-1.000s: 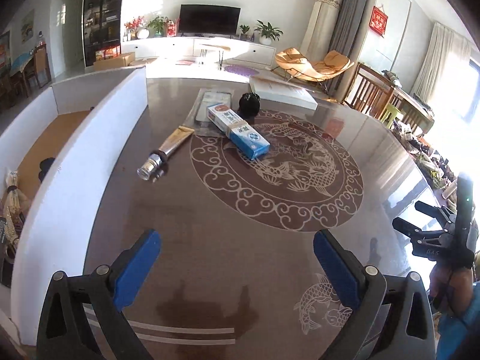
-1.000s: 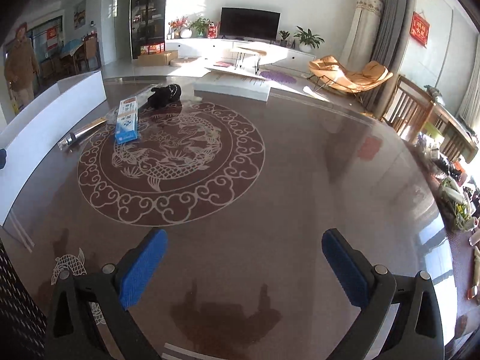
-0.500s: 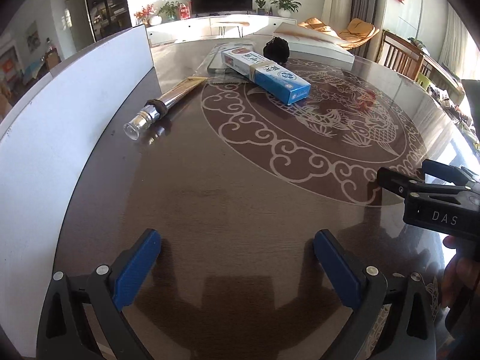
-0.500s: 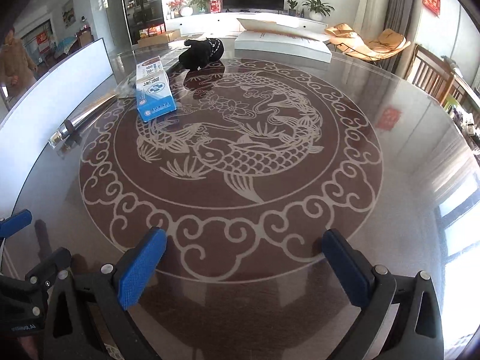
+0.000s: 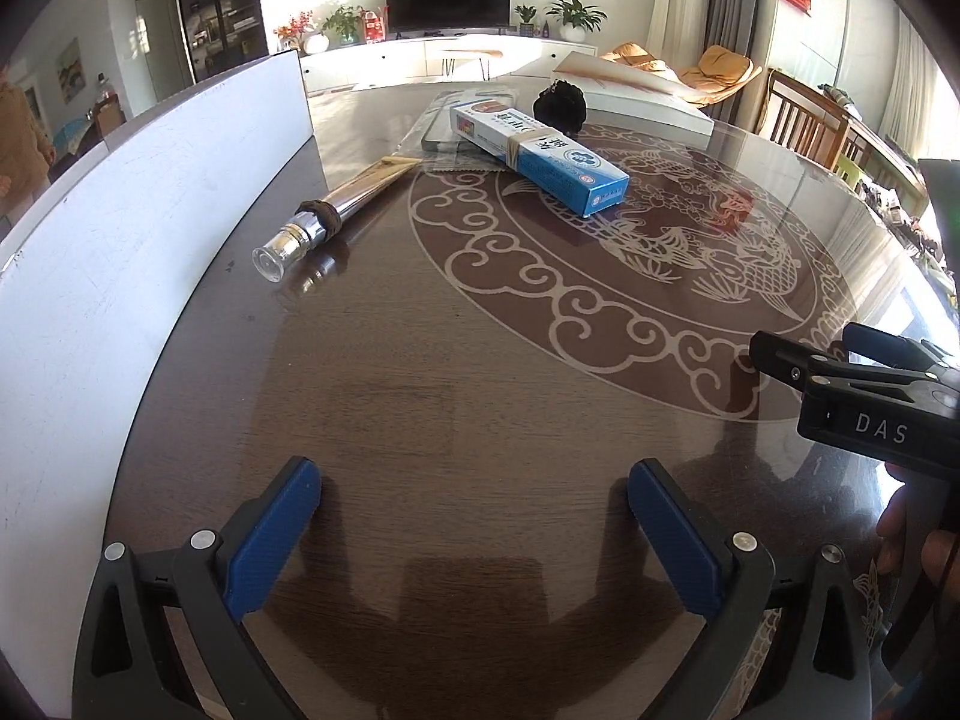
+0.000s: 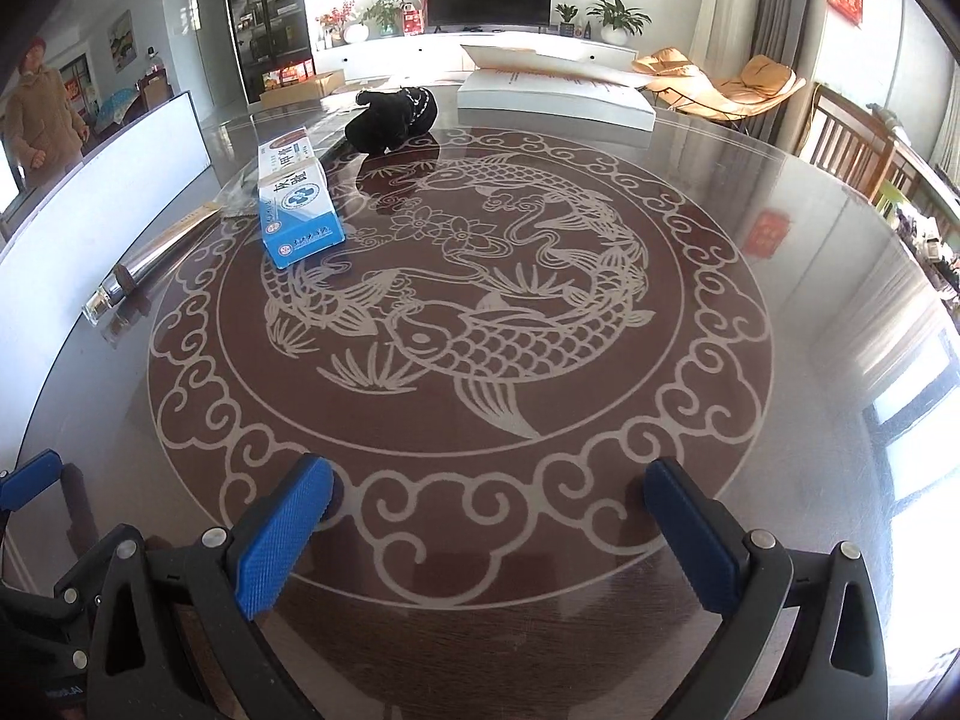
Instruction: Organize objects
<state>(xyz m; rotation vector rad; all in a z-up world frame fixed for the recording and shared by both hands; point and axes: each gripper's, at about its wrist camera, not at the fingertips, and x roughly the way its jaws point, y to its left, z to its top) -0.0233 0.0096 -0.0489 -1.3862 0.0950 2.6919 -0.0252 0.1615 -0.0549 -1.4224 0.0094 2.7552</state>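
Nothing organized yet: left tool [image 5: 474, 516] and right tool [image 6: 489, 516] both wide, empty, low over worktop [image 6: 780, 360] near edge. Toothpaste box [image 5: 540, 159], silver tube [image 5: 336, 210], black bundle [image 6: 393, 117], possibly cloth, near far-left edge.

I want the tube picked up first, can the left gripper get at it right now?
Probably yes: the left gripper is open and the bare table lies between it and the tube.

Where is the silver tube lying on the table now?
In the left wrist view, the silver tube lies far left, between the white board and the blue box.
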